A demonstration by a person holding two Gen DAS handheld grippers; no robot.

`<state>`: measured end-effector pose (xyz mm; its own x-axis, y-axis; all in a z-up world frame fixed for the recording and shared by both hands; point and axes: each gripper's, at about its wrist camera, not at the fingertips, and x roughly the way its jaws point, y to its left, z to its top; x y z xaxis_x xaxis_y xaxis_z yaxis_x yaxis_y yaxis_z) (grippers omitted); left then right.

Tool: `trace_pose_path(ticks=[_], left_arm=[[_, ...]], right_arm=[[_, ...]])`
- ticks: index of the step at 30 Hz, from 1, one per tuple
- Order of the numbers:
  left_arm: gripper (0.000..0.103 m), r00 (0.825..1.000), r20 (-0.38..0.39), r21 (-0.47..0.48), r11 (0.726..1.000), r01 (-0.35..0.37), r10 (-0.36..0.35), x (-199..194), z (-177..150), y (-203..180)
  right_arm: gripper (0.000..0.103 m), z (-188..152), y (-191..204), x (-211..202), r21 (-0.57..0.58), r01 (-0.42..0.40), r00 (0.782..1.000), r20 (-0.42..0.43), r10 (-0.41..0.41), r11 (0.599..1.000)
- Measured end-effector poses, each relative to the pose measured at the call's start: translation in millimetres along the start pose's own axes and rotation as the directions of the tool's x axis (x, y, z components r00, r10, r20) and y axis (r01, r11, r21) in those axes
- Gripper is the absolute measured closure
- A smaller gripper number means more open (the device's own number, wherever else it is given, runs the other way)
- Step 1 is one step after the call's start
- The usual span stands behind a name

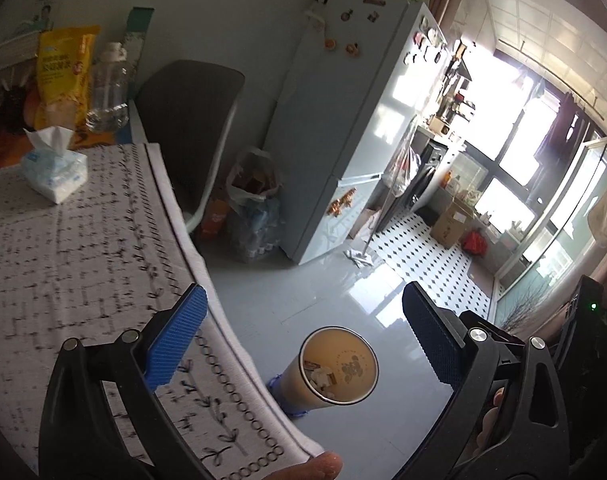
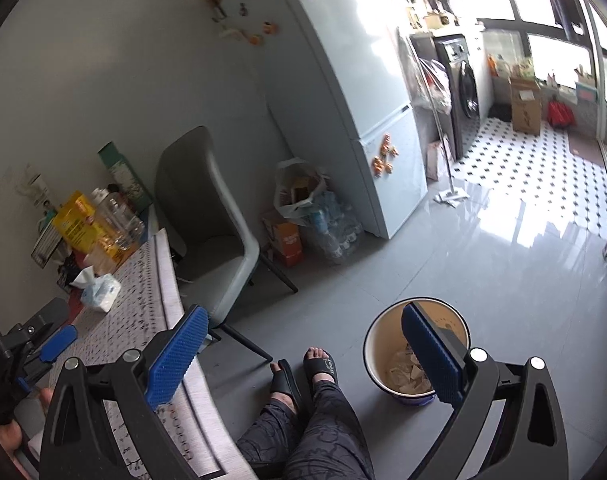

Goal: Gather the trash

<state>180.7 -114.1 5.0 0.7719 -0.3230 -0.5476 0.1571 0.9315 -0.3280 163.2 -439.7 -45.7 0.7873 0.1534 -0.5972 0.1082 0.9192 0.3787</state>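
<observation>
A round trash bin (image 1: pixel 337 364) with a cream inside and a blue base stands on the grey floor beside the table. Paper scraps (image 2: pixel 403 372) lie at its bottom. My left gripper (image 1: pixel 303 336) hangs open above the table's edge and the bin, with nothing between its blue pads. My right gripper (image 2: pixel 303 354) is also wide open and empty. Its right finger overlaps the bin (image 2: pixel 415 344) in the right wrist view. One of the left gripper's blue pads (image 2: pixel 57 343) shows over the table at the far left.
The table (image 1: pixel 63 260) has a patterned cloth and carries a tissue pack (image 1: pixel 53 172), a yellow bag (image 1: pixel 65 76) and a clear bottle (image 1: pixel 109 88). A grey chair (image 2: pixel 211 220), bags and a fridge (image 2: pixel 355 92) stand behind. The person's feet (image 2: pixel 303 368) rest near the bin.
</observation>
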Motion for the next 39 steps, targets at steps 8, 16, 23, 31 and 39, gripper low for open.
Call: trace_pose_path(ticks=[8, 16, 23, 31, 39], left_arm=[[0.006, 0.994, 0.078, -0.019, 0.997, -0.072, 0.073, -55, -5, 28], [0.006, 0.981, 0.125, -0.047, 0.989, -0.143, 0.148, -105, -23, 56], [0.006, 0.963, 0.154, -0.056, 0.975, -0.215, 0.221, -149, -43, 77], [0.006, 0.943, 0.168, -0.071, 0.958, -0.278, 0.286, -181, -62, 98], [0.006, 0.936, 0.179, -0.081, 0.953, -0.293, 0.303, -194, -63, 105]], right_arm=[[0.008, -8, 54, -20, -0.099, -0.024, 1.000, 0.007, 0.024, 0.995], [0.008, -25, 97, -48, -0.206, -0.077, 0.996, 0.026, 0.084, 0.975], [0.008, -54, 127, -56, -0.268, -0.144, 0.989, -0.007, 0.147, 0.953], [0.008, -75, 155, -76, -0.336, -0.189, 0.980, -0.004, 0.199, 0.923], [0.008, -77, 152, -82, -0.346, -0.150, 0.987, 0.005, 0.161, 0.926]])
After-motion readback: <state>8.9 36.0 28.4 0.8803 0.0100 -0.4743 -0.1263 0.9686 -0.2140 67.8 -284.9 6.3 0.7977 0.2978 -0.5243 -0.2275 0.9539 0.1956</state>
